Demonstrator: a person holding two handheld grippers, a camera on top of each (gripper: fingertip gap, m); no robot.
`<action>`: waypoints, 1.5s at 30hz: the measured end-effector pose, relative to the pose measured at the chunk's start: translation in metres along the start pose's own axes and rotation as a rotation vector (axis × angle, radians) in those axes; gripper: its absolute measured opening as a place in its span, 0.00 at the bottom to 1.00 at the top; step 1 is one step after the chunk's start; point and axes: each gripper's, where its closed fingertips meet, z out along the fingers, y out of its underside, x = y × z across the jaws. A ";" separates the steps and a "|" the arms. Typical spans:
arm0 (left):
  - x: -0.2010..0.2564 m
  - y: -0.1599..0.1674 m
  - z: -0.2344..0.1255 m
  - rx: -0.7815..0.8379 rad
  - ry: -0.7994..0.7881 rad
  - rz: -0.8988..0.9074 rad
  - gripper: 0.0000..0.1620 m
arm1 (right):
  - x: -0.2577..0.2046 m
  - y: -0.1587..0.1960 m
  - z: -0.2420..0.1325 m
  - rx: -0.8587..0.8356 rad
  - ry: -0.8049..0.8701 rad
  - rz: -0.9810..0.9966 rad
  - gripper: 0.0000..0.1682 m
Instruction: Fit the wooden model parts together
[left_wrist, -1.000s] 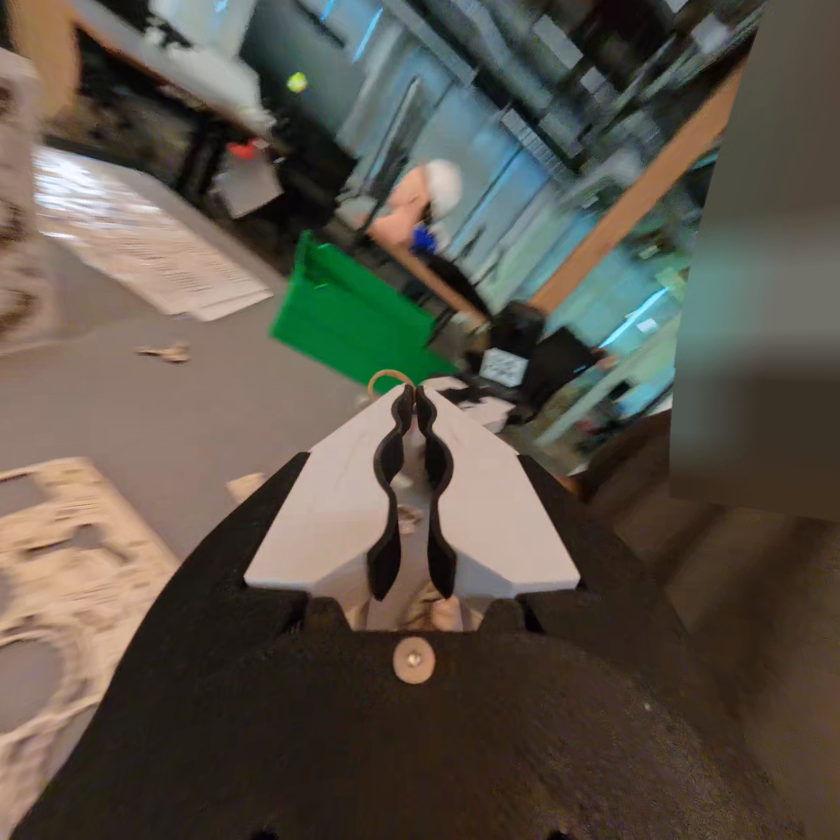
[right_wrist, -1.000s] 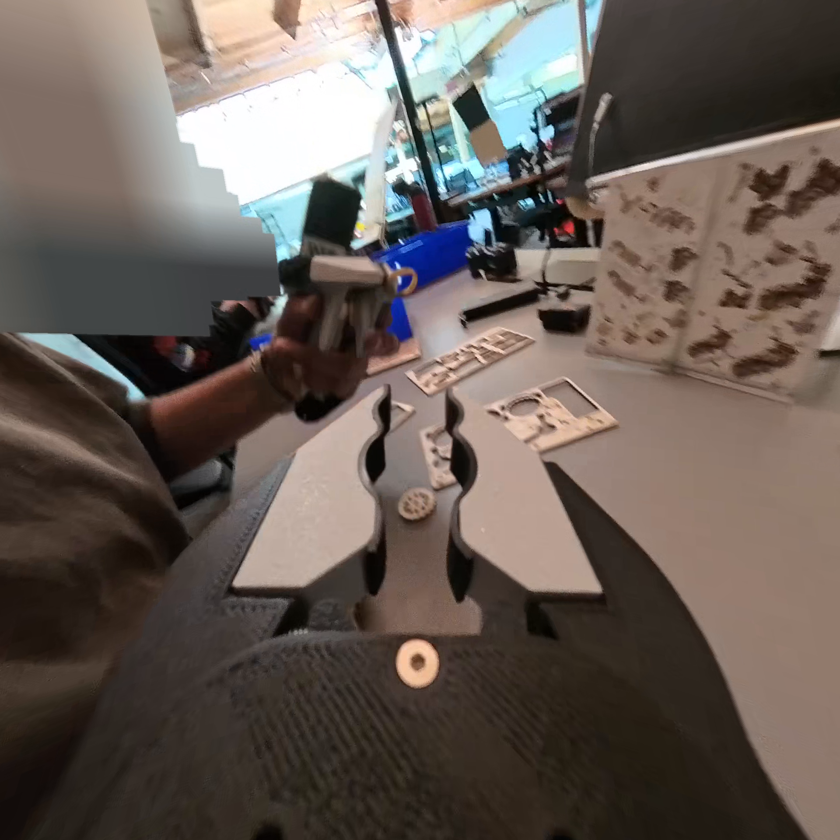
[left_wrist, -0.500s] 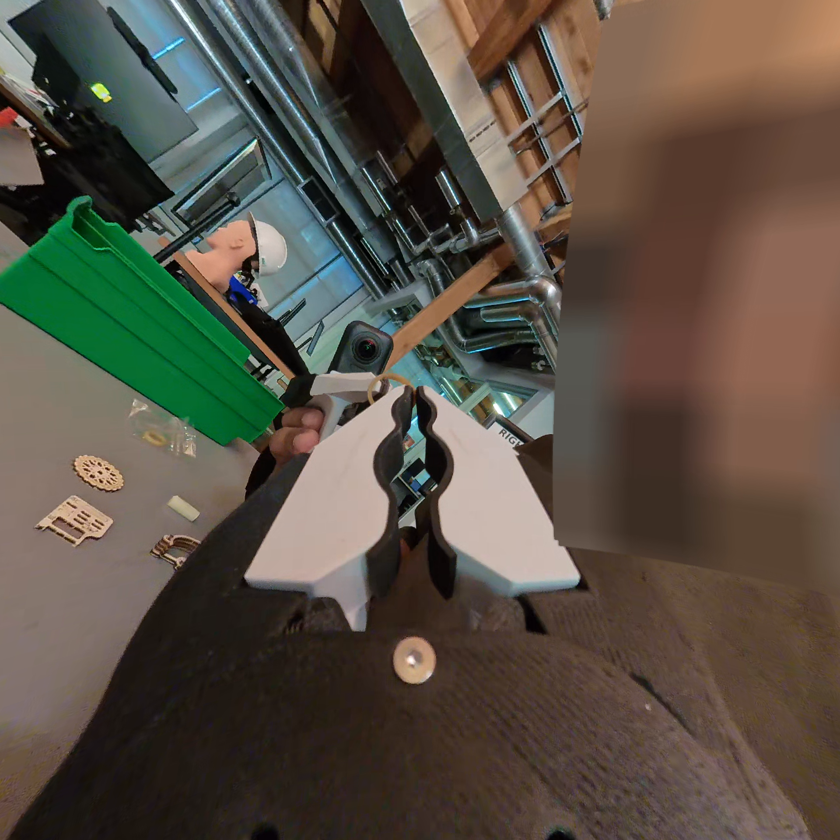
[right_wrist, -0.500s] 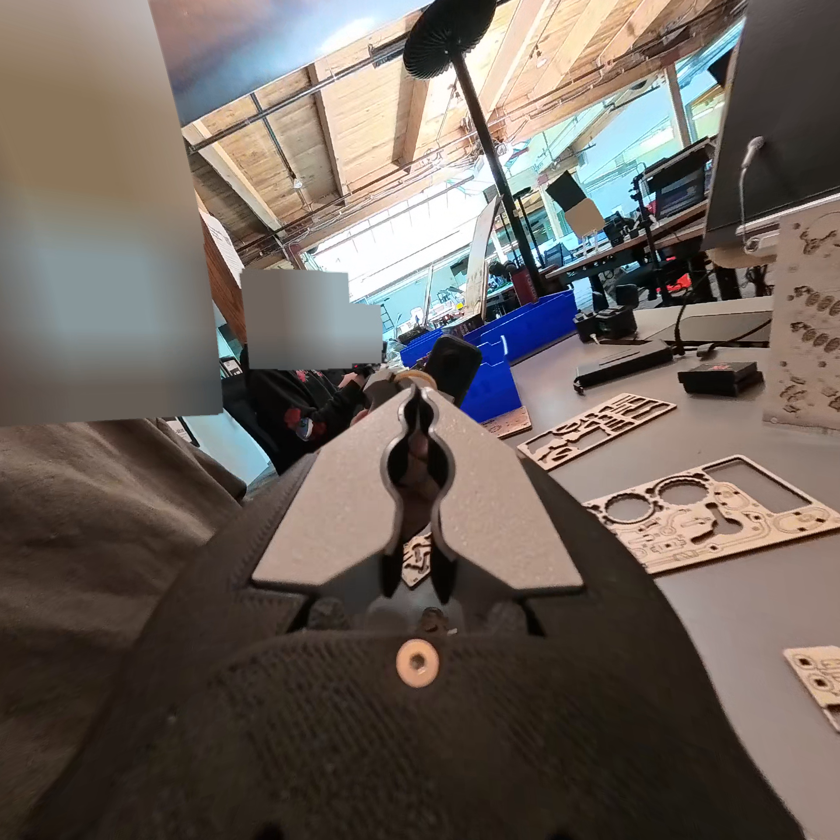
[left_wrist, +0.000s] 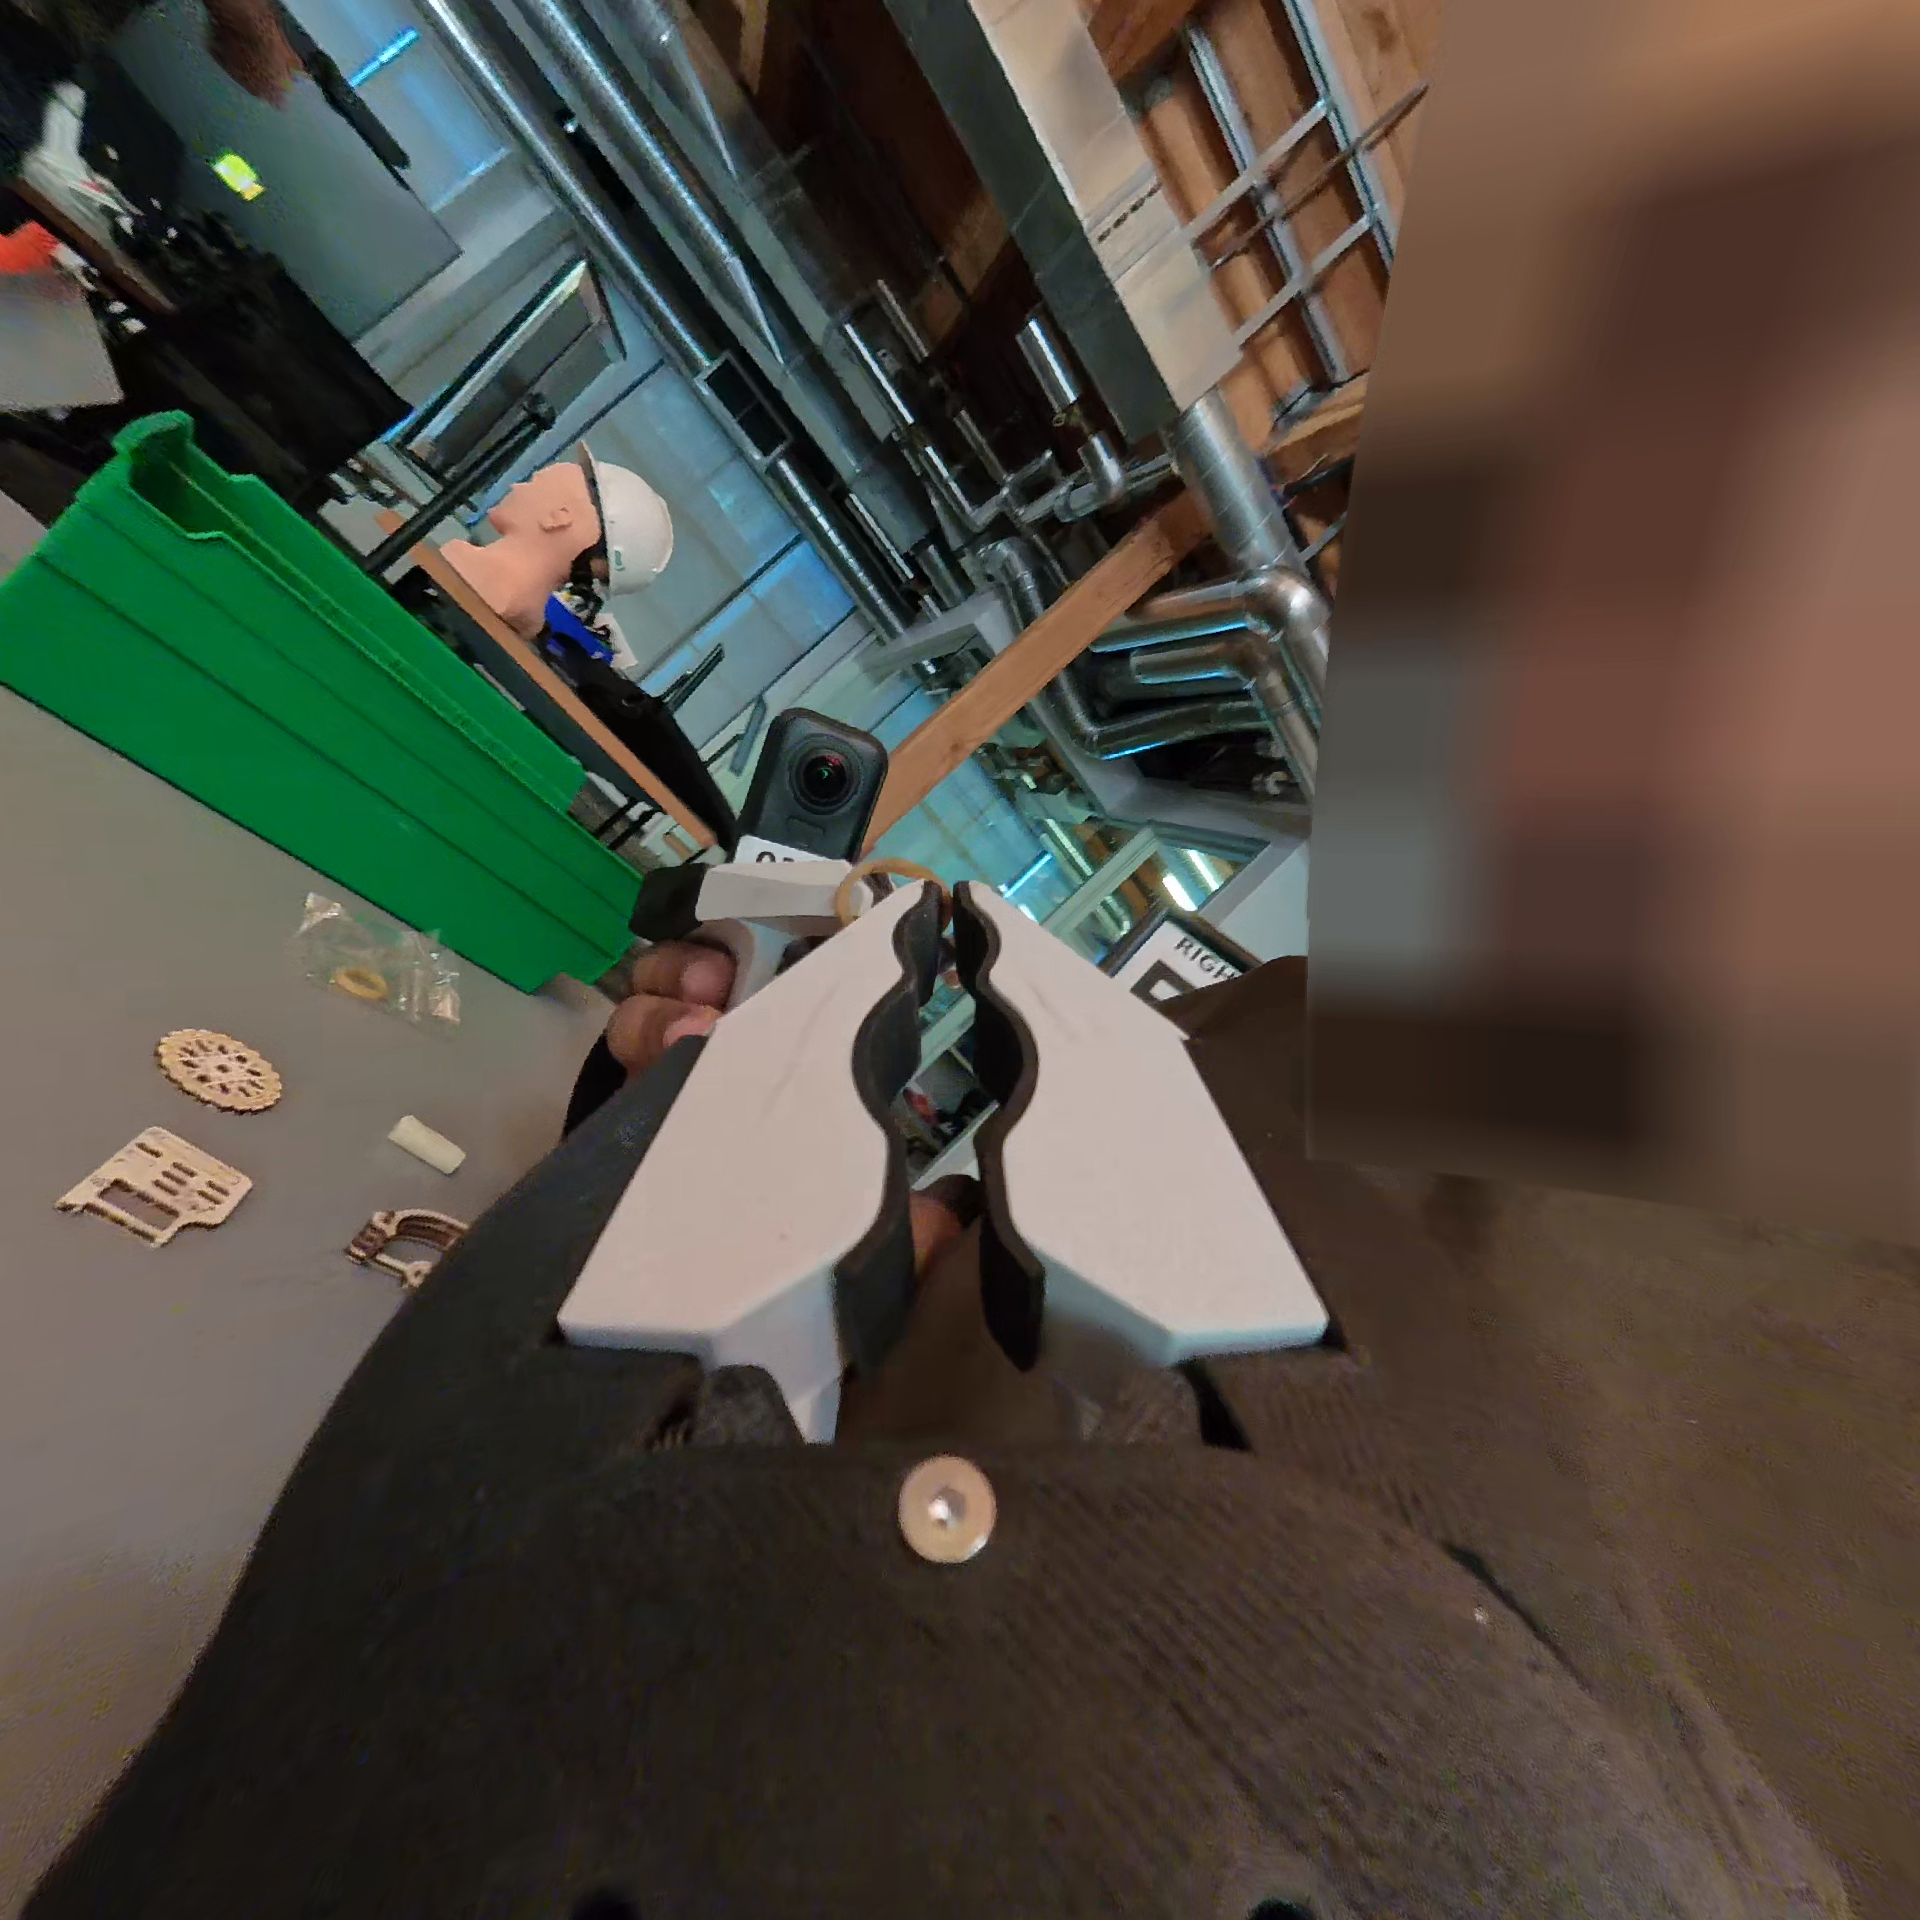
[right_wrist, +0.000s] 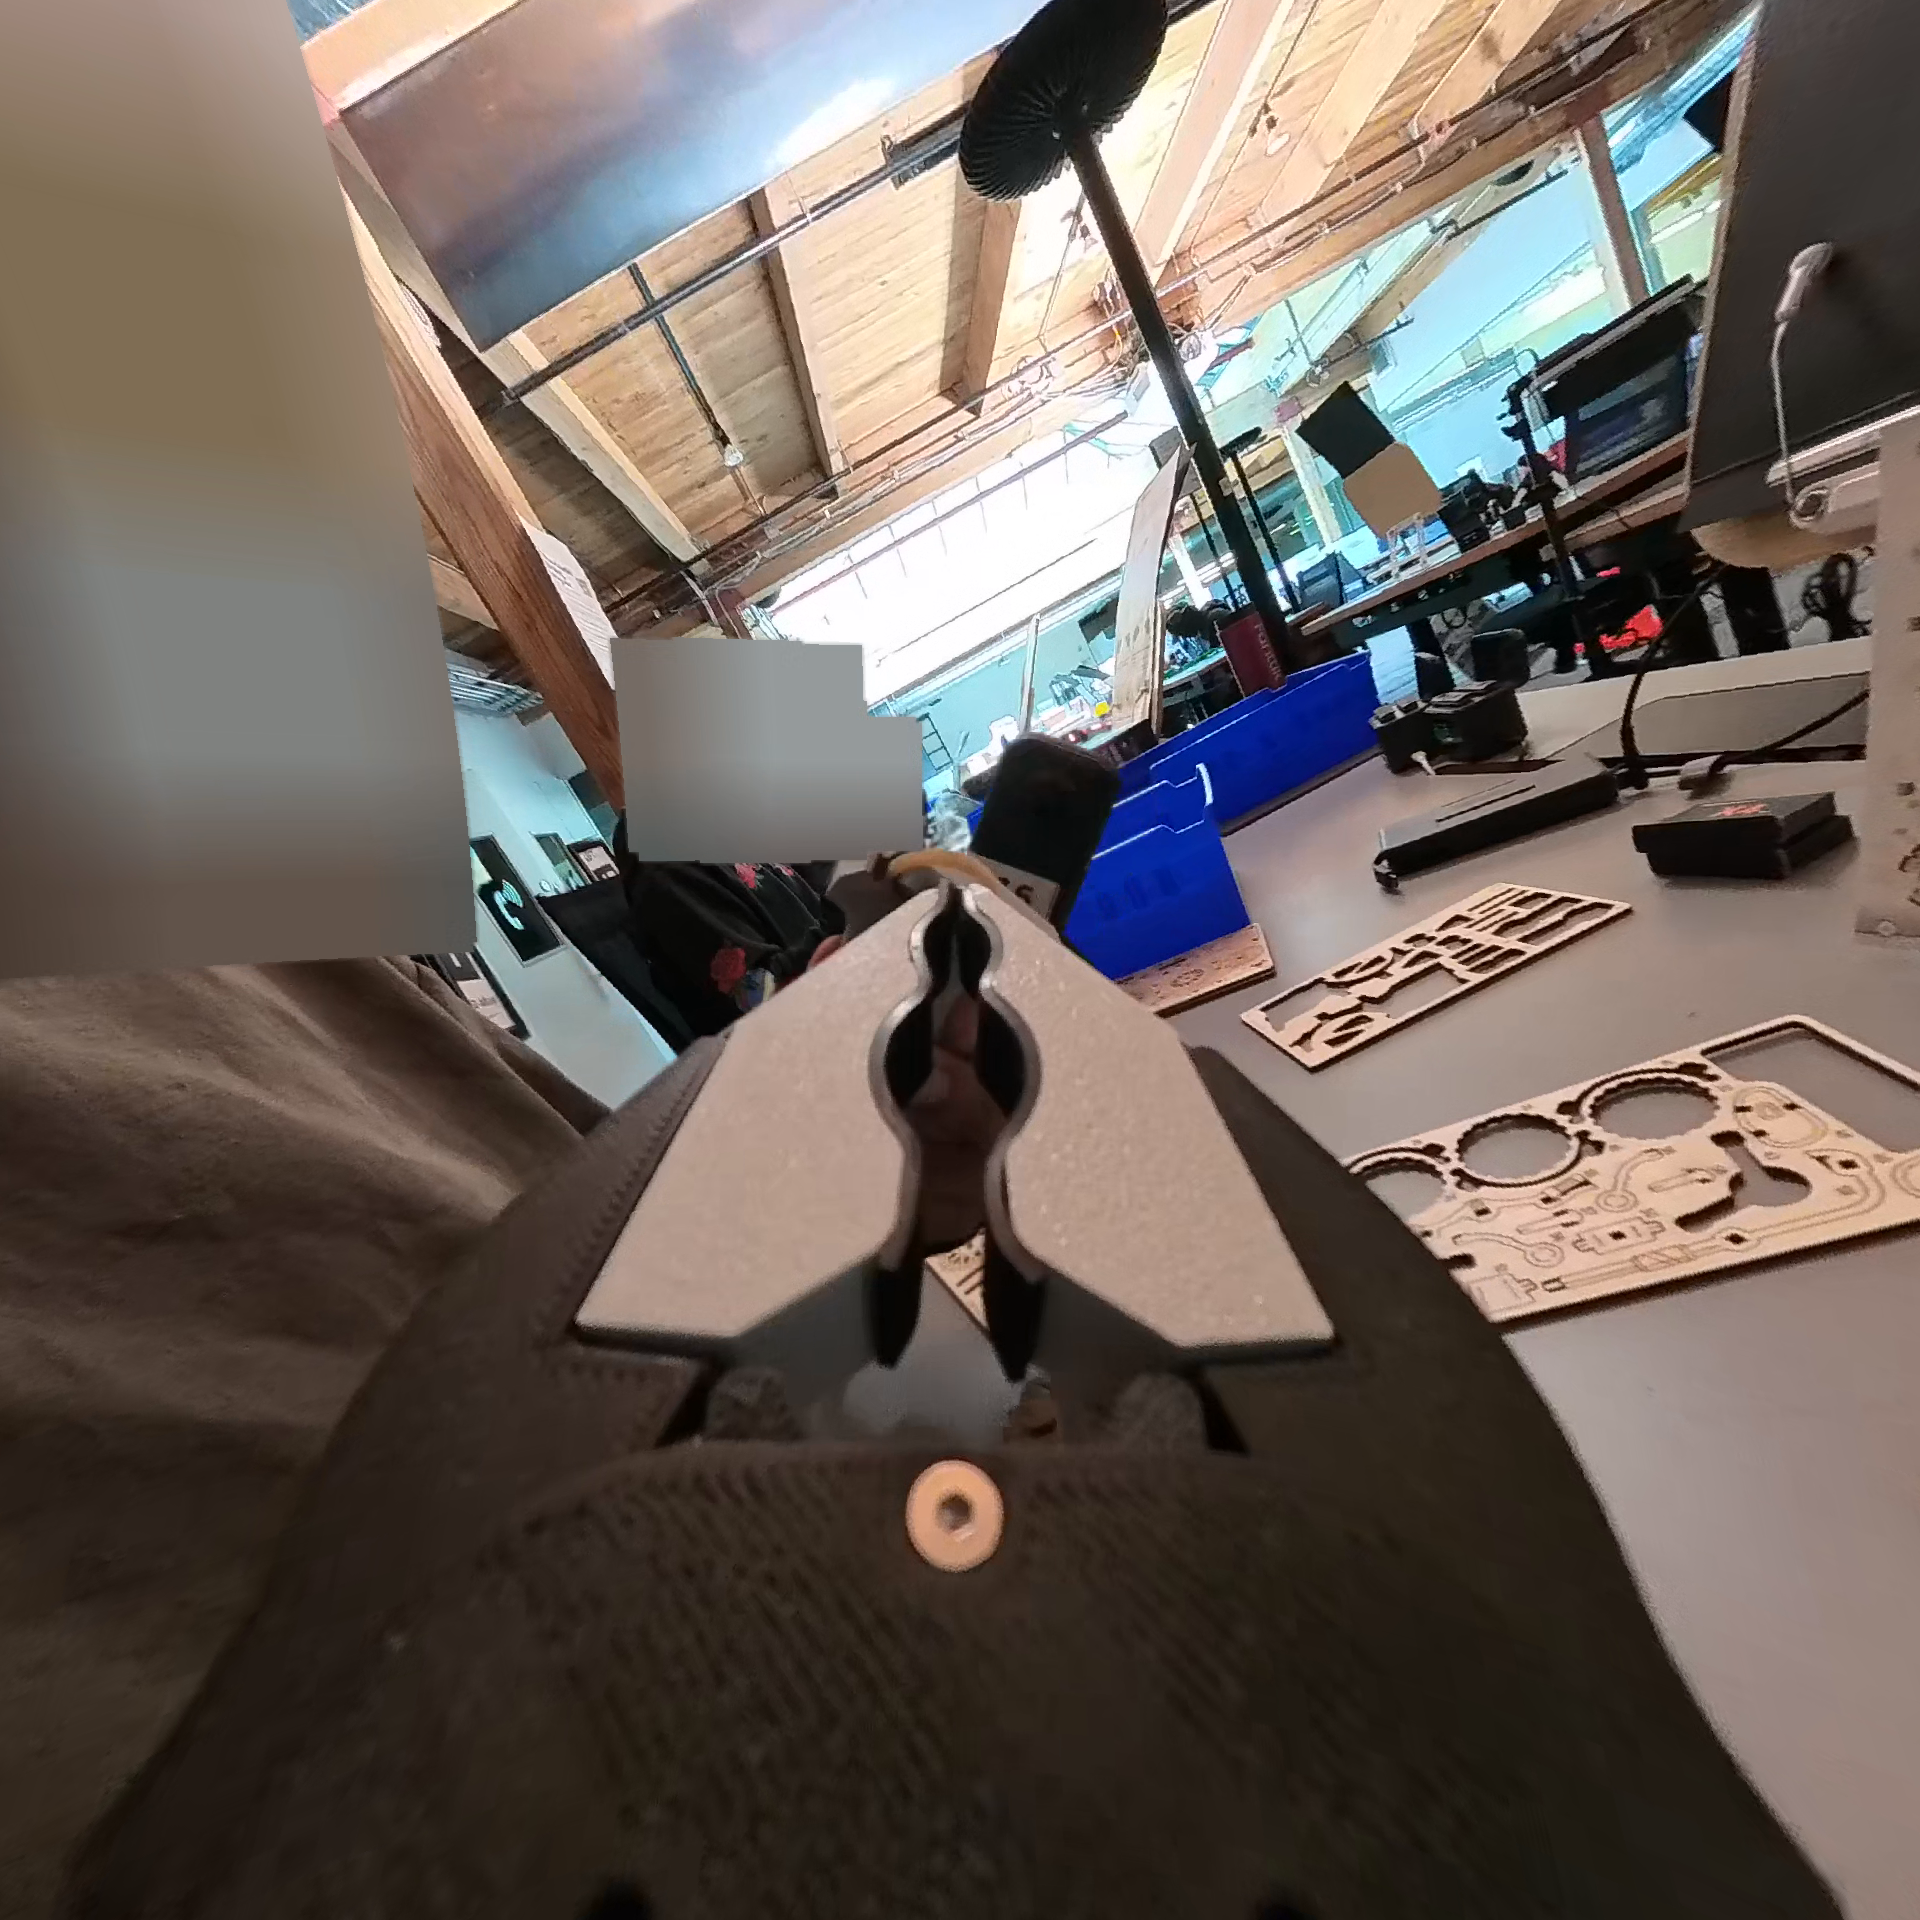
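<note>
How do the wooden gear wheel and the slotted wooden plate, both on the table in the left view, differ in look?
The gear wheel is round with a toothed rim and spoke-like cutouts; the slotted plate is roughly rectangular with rows of slots. The gear wheel lies nearer the green bin, the slotted plate nearer the camera. Both are pale wood, flat on the grey table.

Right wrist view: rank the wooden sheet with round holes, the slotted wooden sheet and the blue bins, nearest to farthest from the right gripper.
From the right gripper:
1. Wooden sheet with round holes, on the table to its right.
2. Slotted wooden sheet, behind that one, also right.
3. Blue bins, farthest, along the table's back edge.
</note>
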 end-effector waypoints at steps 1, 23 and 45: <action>0.000 0.000 0.001 -0.009 -0.015 0.017 0.00 | 0.000 0.000 0.000 0.006 -0.005 0.009 0.00; -0.004 -0.001 0.004 -0.139 -0.314 0.313 0.04 | -0.001 -0.008 -0.007 0.121 -0.112 0.209 0.00; -0.012 0.010 0.003 -0.194 -0.327 0.310 0.05 | -0.007 0.003 -0.008 -0.033 -0.106 0.073 0.00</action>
